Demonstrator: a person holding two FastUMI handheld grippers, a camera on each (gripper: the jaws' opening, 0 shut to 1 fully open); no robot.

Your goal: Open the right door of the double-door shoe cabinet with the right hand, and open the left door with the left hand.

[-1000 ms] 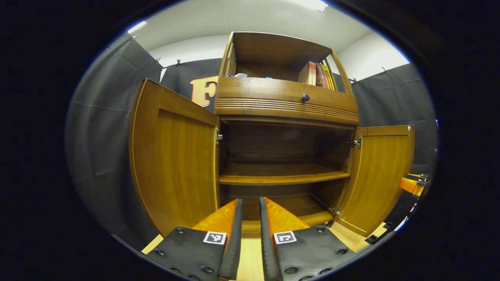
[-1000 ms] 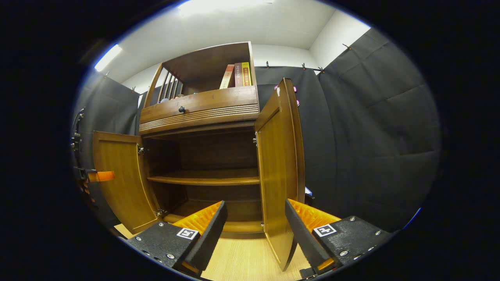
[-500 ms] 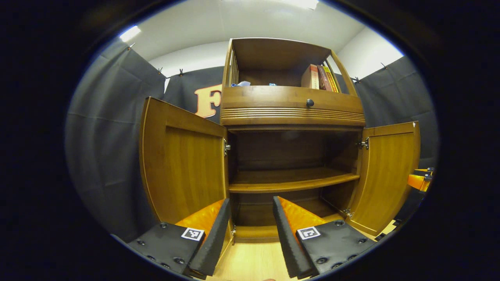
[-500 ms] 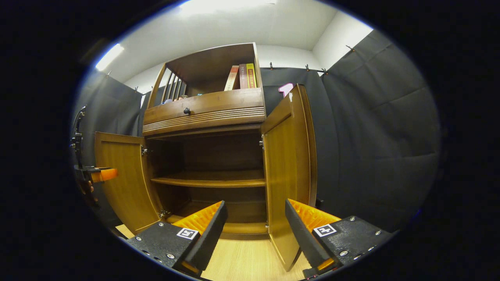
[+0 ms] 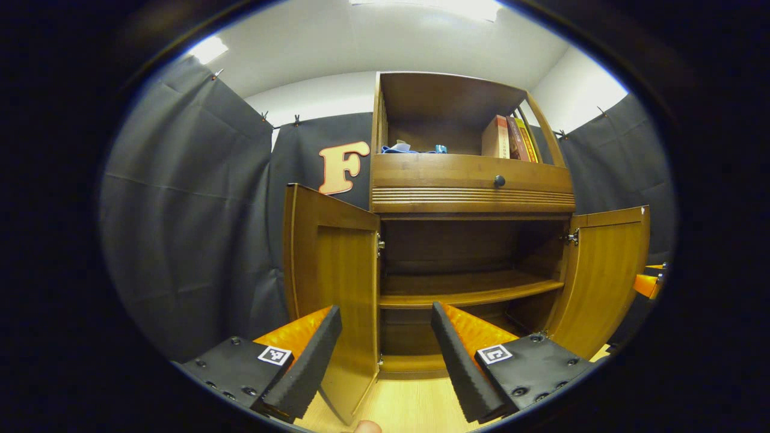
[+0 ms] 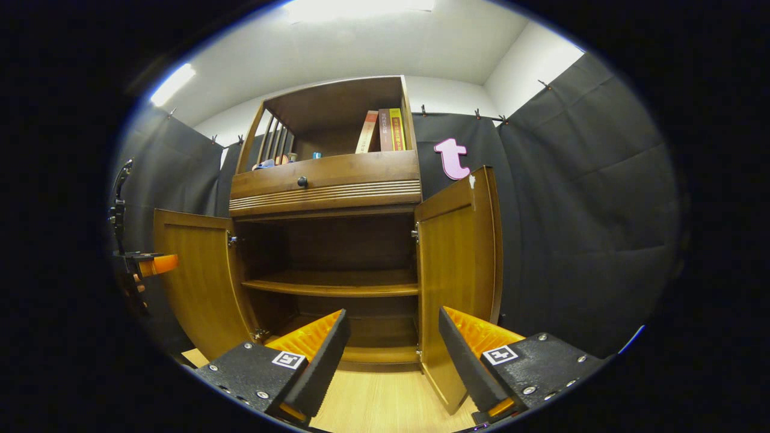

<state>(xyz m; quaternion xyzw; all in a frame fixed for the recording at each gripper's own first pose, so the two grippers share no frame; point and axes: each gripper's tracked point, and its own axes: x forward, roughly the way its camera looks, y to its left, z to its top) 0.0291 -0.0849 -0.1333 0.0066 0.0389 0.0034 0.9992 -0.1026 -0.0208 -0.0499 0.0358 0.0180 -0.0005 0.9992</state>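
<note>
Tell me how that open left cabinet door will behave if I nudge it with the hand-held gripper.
The left door looks like a rigid wooden panel, so it probably won't flex. It hangs on a metal hinge at the cabinet's edge, so a nudge should swing it rather than slide or tip it. Nothing touches it: the left hand-held gripper is open and clear, so it may drift freely.

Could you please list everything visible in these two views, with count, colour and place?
Shoe cabinet: one, brown wood, against the booth wall.
Left door: one, brown, swung open.
Right door: one, brown, swung open.
Inner shelf: one, brown, bare, mid-cabinet.
Drawer knob: one, dark, above the doors.
Books: three, reddish to yellow, top compartment.
Floor: pale wood.
Left tongs: open, holding nothing.
Right tongs: open, holding nothing.
</note>
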